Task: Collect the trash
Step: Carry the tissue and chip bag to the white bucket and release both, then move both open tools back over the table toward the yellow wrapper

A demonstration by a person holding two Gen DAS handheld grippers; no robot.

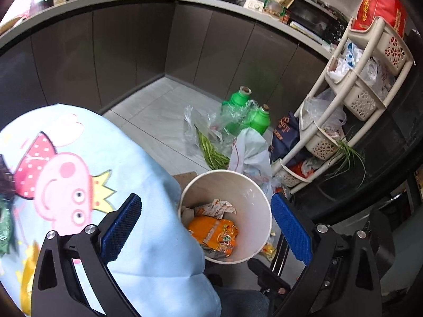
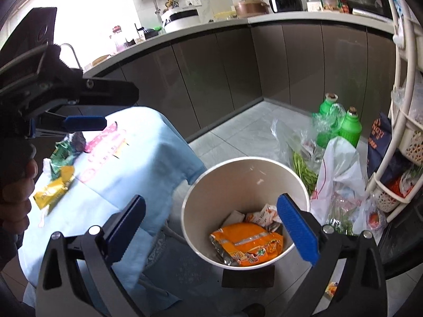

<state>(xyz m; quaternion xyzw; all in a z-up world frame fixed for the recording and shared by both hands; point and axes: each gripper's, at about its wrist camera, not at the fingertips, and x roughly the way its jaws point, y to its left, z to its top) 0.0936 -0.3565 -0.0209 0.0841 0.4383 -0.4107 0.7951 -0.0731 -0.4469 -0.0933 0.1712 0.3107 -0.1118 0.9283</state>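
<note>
A white paper bucket (image 1: 253, 198) (image 2: 211, 185) stands on the floor beside a table with a light blue cartoon cloth (image 1: 79, 171) (image 2: 137, 163). Inside lie an orange wrapper (image 1: 214, 233) (image 2: 246, 245) and a white-red sachet (image 1: 216, 208) (image 2: 264, 215). My left gripper (image 1: 206, 227) is open and empty above the table edge; it also shows in the right wrist view (image 2: 84, 122). My right gripper (image 2: 211, 235) is open and empty over the bucket. On the cloth lie a yellow wrapper (image 2: 53, 187), a green wrapper (image 2: 62, 153) and a dark purple wrapper (image 2: 79, 140).
Two green bottles (image 1: 251, 111) (image 2: 341, 121), plastic bags (image 1: 248, 153) (image 2: 335, 174) and green beans (image 1: 211, 153) (image 2: 304, 169) lie on the floor. A beige basket rack (image 1: 351, 100) (image 2: 401, 105) stands at the right. Dark cabinets (image 1: 158, 47) run behind.
</note>
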